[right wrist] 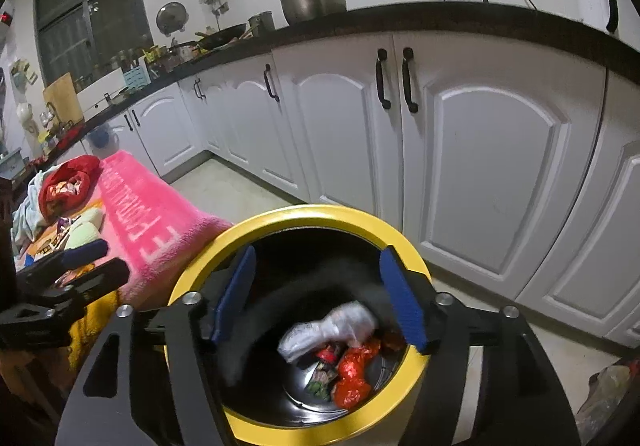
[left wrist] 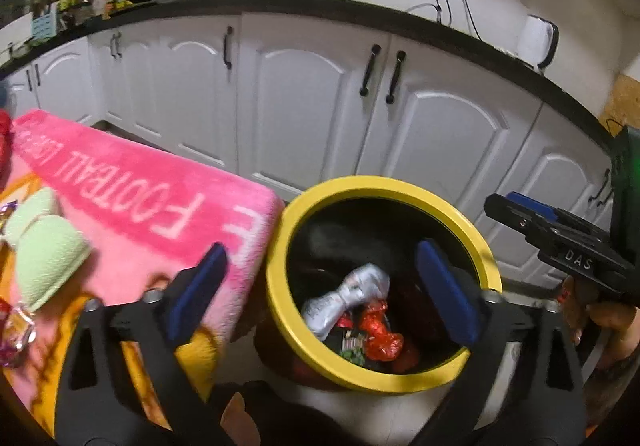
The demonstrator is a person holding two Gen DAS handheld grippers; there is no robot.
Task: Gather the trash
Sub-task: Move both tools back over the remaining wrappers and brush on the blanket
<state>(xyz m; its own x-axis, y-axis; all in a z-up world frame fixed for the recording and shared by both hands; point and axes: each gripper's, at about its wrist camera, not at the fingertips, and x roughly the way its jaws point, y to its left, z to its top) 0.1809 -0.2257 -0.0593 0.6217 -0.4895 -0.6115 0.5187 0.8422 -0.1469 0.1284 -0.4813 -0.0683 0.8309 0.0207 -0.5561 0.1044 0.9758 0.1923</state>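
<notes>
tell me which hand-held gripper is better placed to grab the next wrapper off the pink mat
Left. The left hand-held gripper, open and empty, sits beside the pink mat where wrappers remain; the right hand-held gripper hangs over the yellow bin.

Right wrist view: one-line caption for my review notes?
Open right tongs over the yellow-rimmed bin, silver wrapper and red wrapper inside.

A silver wrapper [right wrist: 332, 330] in the yellow-rimmed bin [right wrist: 280, 217] is smeared by blur in the right wrist view. At nine o'clock in the left wrist view, foil sweets [left wrist: 16, 330] are cut off by the edge. Lettering on the pink mat [left wrist: 132, 201] runs partly unreadable.
</notes>
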